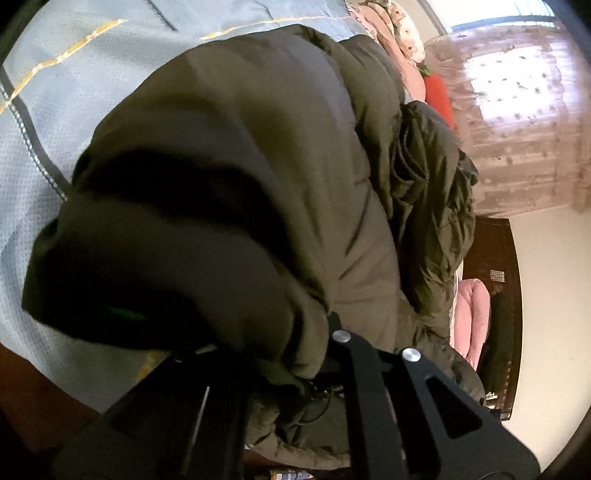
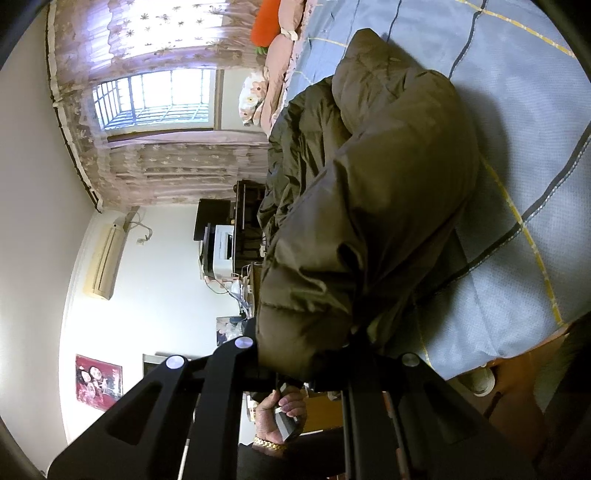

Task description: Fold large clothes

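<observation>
Olive puffer jacket (image 1: 236,155) heaped on the blue bedsheet (image 1: 44,177), hem end lifted off it. Left gripper (image 1: 314,373) and right gripper (image 2: 314,369) both clamped on jacket fabric — bulky, soft, probably light and slippery. Best pinched at quilted seams — less slip.

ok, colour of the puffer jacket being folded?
Dark olive green jacket, plain, with quilted stitching. Shows best in the right wrist view, lying on the blue bedsheet.

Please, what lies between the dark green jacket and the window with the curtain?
In the right wrist view, pink bedding and an orange pillow lie at the bed's head, between the green jacket and the curtain. The left wrist view shows the same.
</observation>
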A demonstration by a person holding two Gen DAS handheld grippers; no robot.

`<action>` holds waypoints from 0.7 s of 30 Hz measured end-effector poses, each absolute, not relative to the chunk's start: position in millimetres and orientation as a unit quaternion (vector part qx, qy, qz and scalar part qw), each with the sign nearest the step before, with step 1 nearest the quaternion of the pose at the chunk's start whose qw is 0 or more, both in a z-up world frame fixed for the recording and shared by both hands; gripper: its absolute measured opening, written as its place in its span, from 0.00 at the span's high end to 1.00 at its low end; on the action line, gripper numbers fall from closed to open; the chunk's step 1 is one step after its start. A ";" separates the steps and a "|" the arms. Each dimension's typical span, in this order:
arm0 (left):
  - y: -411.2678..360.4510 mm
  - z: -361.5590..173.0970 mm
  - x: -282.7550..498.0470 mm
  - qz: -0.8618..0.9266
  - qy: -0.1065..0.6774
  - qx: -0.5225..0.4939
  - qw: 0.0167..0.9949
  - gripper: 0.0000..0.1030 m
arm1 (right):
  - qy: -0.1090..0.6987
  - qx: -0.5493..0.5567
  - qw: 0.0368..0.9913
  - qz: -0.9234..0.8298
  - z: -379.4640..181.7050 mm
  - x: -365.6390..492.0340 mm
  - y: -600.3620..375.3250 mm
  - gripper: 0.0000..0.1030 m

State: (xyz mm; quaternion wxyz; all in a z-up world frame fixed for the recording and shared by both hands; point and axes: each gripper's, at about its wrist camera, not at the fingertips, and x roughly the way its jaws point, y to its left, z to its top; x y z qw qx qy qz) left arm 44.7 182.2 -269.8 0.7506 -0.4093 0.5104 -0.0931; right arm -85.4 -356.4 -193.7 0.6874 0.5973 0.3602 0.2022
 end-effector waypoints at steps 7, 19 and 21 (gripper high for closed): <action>177.8 -232.4 53.2 -0.115 0.484 -0.461 0.735 0.94 | 0.344 0.608 0.688 0.196 -184.0 -82.0 -362.0 0.89; 175.6 -169.4 143.6 -0.138 0.460 -0.571 0.665 0.94 | 0.322 0.625 0.687 0.184 -149.3 -6.9 -401.0 0.89; 165.3 -160.5 168.5 -0.140 0.467 -0.556 0.673 0.93 | 0.326 0.617 0.693 0.178 -144.8 7.8 -406.1 0.89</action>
